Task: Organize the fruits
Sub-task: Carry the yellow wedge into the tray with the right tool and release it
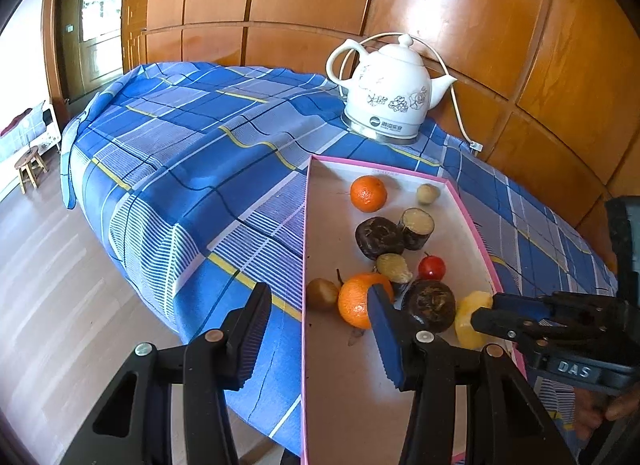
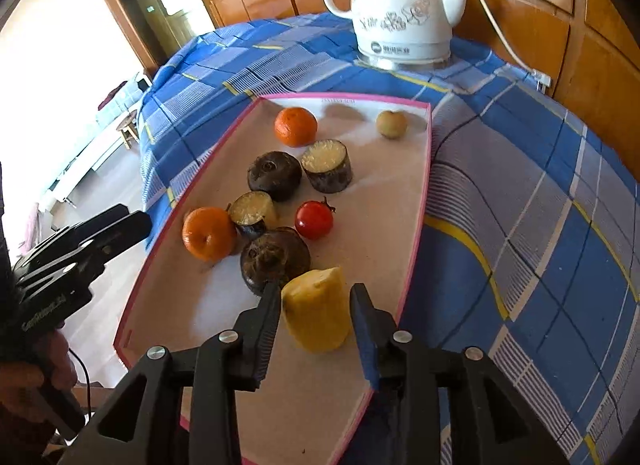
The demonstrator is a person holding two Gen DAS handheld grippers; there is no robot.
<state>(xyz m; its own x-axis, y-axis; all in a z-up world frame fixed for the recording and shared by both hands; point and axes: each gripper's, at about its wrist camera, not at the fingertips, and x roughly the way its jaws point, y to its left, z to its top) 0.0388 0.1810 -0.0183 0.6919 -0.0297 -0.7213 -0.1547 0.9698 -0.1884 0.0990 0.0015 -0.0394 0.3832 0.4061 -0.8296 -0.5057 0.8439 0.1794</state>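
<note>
While our right hand-held gripper (image 2: 314,307) hangs over the near end of the pink-rimmed tray (image 2: 416,261), its jaws stand apart on either side of the yellow fruit chunk (image 2: 316,309), with a gap showing on the blue-padded side and the other pad just beside the chunk, so we see no clamp on it. Our left hand-held gripper (image 1: 318,329) is parted and empty, straddling the tray's left rim above the checked cloth on the counter (image 1: 192,169). Inside the tray lie two tangerines (image 2: 208,233), a cherry tomato (image 2: 314,220), dark water chestnuts (image 2: 275,175) and cut sugarcane pieces (image 2: 327,171), with a white kettle (image 2: 400,9) standing beyond.
</note>
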